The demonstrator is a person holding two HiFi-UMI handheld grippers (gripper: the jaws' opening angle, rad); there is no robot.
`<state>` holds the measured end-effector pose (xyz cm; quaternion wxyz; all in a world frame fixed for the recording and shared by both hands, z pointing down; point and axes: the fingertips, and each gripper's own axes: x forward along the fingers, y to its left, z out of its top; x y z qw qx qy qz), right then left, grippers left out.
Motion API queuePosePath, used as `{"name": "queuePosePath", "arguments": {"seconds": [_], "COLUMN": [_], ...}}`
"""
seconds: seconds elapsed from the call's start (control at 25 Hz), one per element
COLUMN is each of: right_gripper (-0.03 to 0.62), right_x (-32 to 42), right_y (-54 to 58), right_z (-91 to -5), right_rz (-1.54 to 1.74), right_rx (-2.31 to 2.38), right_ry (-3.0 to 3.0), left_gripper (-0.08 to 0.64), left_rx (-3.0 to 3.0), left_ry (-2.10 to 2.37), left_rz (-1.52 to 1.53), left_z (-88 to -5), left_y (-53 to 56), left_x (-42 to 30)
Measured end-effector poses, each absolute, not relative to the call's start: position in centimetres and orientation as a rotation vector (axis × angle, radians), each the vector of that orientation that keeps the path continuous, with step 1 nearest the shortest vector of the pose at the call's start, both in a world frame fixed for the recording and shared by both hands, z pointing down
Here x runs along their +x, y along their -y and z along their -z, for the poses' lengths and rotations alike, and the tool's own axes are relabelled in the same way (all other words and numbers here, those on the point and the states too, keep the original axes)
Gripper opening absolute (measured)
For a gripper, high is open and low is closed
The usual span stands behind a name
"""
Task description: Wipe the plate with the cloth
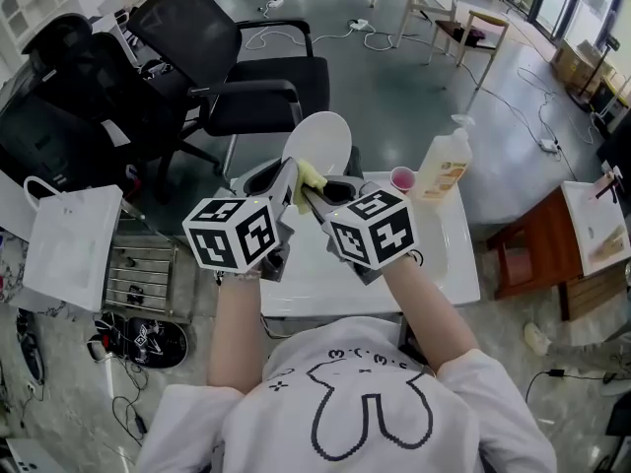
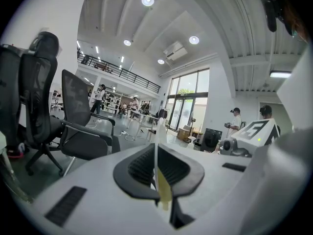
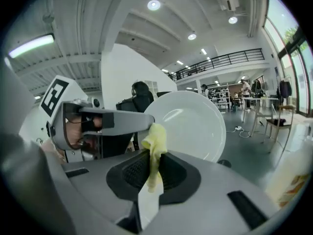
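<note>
Right gripper (image 3: 152, 163) jaws are clenched on the cloth (image 3: 155, 140), and its free end stands just before the plate (image 3: 188, 124). Left gripper (image 1: 287, 179) jaws grasp the plate's lower rim, holding it upright above the tabletop (image 1: 449, 254). Its face lies ahead-right of the cloth.

Bright, even indoor light: ceiling spots (image 2: 147, 0) + windows (image 2: 188, 99). Gripper views fisheye w/ dark corners; near parts soft.
</note>
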<state>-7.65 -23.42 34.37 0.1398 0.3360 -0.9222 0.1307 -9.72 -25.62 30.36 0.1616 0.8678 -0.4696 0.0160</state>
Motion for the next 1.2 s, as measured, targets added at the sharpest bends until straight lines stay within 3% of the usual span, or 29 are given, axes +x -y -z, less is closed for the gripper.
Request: {"name": "queuePosePath", "arguments": {"seconds": [0.48, 1.2], "right_gripper": [0.051, 0.051], "right_x": [-3.8, 2.4], "right_y": [25.9, 30.6], "right_z": [-38.0, -33.5], "right_rz": [-0.091, -0.085], "right_rx": [1.032, 1.321], "right_ry": [2.360, 2.312], "left_gripper": [0.018, 0.018], "left_rx": [2.479, 2.534], "left_ry": [1.313, 1.252], "left_rz": [-0.056, -0.024], "left_z": [-30.9, -29.9], "left_y": [25.5, 24.7], "left_x": [-9.5, -10.0]}}
